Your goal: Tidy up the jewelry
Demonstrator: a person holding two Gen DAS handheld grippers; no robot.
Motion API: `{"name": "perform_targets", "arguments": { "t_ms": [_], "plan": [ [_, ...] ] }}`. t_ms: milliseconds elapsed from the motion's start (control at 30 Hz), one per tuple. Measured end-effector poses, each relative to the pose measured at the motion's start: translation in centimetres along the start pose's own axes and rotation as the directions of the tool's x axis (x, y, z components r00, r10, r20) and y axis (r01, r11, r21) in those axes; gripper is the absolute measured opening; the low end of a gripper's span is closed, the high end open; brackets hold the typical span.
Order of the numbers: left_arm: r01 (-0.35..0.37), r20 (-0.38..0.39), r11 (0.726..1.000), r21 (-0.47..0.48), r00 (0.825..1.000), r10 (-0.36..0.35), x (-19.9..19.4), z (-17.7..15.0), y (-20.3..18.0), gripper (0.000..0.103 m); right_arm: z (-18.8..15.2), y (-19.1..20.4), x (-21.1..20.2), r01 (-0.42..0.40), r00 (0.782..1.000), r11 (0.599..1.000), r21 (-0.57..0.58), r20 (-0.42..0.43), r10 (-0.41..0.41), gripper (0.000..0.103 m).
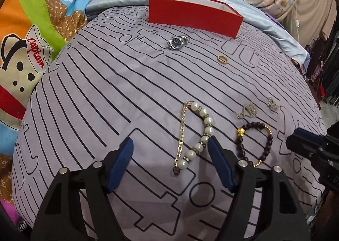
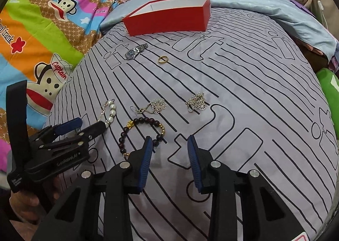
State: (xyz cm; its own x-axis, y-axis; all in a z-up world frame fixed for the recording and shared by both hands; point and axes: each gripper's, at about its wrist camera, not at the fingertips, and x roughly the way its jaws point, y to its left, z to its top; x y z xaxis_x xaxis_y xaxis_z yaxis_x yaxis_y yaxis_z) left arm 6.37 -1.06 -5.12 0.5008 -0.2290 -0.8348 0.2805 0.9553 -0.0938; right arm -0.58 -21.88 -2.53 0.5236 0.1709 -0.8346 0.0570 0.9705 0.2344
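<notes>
Fingers (image 1: pixel 128 152) apart over pearl bracelet (image 1: pixel 198 137); red box (image 1: pixel 195 16) interior hidden.

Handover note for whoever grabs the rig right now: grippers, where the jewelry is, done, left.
Left gripper: open, low over the pearl bracelet, which lies between its fingers, not gripped.
Right gripper: open, holding nothing, left finger beside the dark bead bracelet.
Red box: far side of the bedspread, nothing visible inside.
Watch and ring lie near the box; two silver floral pieces mid-spread.
Done: nothing boxed as far as visible. Left: all six pieces.
</notes>
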Motion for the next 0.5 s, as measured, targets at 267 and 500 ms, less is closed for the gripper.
{"name": "perform_targets", "arguments": {
  "t_ms": [267, 500],
  "plan": [
    [-0.054, 0.011, 0.998, 0.042, 0.999, 0.053, 0.5, 0.0, -0.1, 0.068, 0.5, 0.9, 0.7, -0.02, 1.0, 1.0, -0.023, -0.009, 0.019, 0.029],
    [-0.056, 0.022, 0.997, 0.045, 0.998, 0.055, 0.5, 0.1, -0.1, 0.058, 1.2, 1.8, 2.2, -0.011, 1.0, 0.998, -0.064, -0.02, 0.01, 0.029]
  ]
}}
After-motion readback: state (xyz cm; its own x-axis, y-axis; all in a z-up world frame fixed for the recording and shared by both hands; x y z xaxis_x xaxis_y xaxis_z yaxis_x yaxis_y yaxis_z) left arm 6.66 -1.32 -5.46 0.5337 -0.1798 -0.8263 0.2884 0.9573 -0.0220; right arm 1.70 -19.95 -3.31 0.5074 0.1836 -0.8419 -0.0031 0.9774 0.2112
